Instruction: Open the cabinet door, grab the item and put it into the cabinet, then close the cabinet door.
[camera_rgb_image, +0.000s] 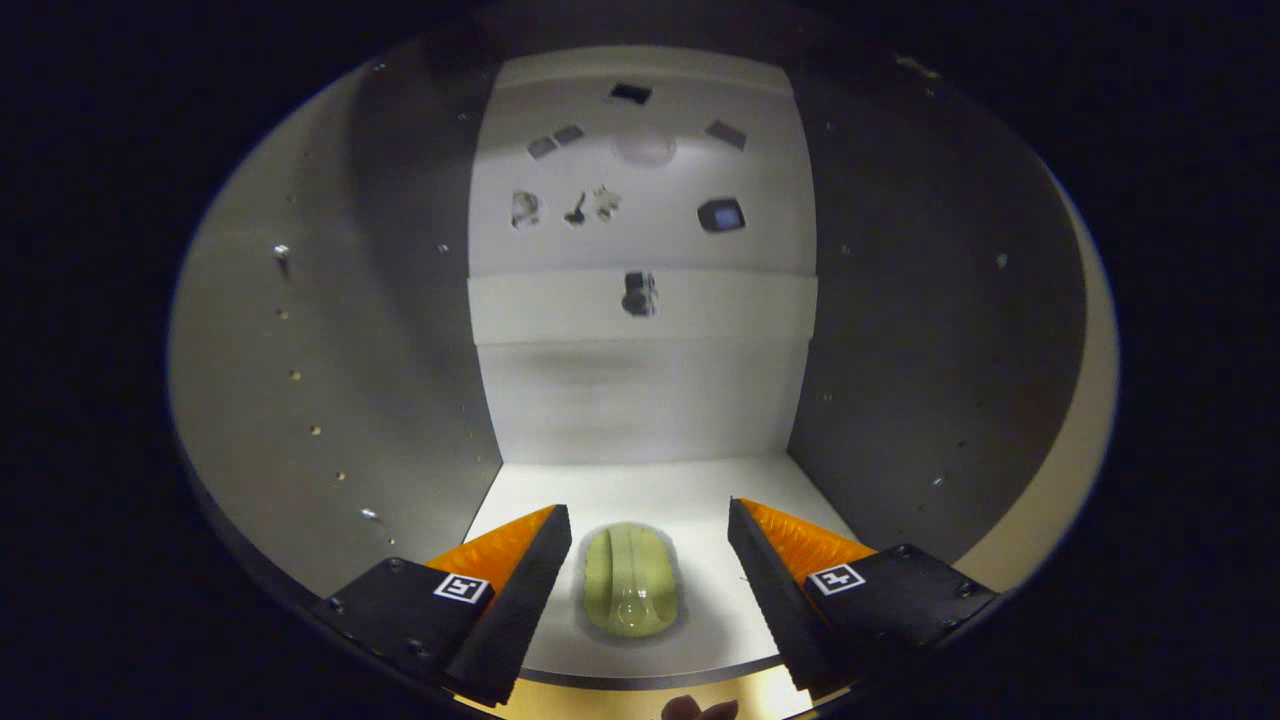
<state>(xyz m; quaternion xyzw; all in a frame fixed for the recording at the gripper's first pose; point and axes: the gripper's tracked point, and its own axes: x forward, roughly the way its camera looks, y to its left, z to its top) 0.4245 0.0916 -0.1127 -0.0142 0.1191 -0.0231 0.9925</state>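
Note:
I am looking straight into the open white cabinet (640, 390). A small pale green rounded item (632, 582) lies on the cabinet floor (640, 490) near its front edge. My gripper (648, 520) is open, with one finger on each side of the item and a gap between each finger and it. The item rests on the floor by itself. The cabinet door is out of sight.
The cabinet's left wall (330, 380) and right wall (940, 380) stand close on both sides, dotted with shelf-pin holes. The back panel (640, 200) carries several small dark cut-outs or marks. Free floor lies beyond the item toward the back.

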